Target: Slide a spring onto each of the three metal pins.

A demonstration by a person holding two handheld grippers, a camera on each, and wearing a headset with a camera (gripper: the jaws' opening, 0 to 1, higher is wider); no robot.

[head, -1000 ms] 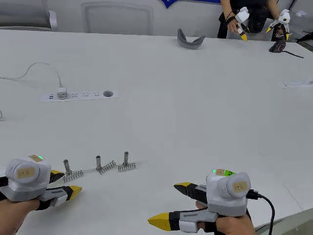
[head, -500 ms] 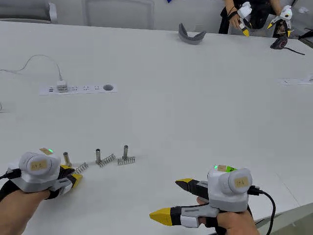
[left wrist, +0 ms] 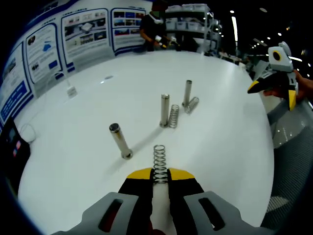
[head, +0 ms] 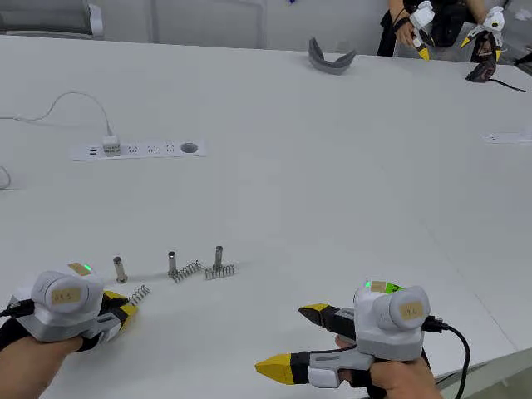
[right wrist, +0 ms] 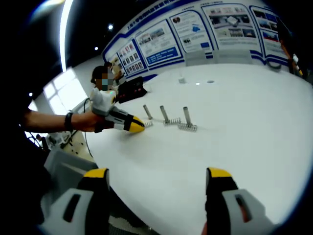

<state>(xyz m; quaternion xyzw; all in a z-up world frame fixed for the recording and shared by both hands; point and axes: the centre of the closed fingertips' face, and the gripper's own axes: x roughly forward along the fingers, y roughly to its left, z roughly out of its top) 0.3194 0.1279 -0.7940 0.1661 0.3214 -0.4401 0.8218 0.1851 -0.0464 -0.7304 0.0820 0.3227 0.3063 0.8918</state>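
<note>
Three metal pins stand upright in a row on the white table: left pin, middle pin, right pin. A spring lies beside the middle pin and another spring by the right pin. My left gripper is shut on one end of a third spring, which lies just right of the left pin. My right gripper hovers open and holds nothing at the near right, well away from the pins.
A white power strip with a plugged cable lies at the far left. A grey curved object sits at the table's far side. Another person's hands hold grippers at the far right. The table's edge runs close to my right gripper.
My left gripper, open a second ago, has moved in to the leftmost spring and shut on its end. The right gripper has barely moved. The head camera has shifted slightly.
</note>
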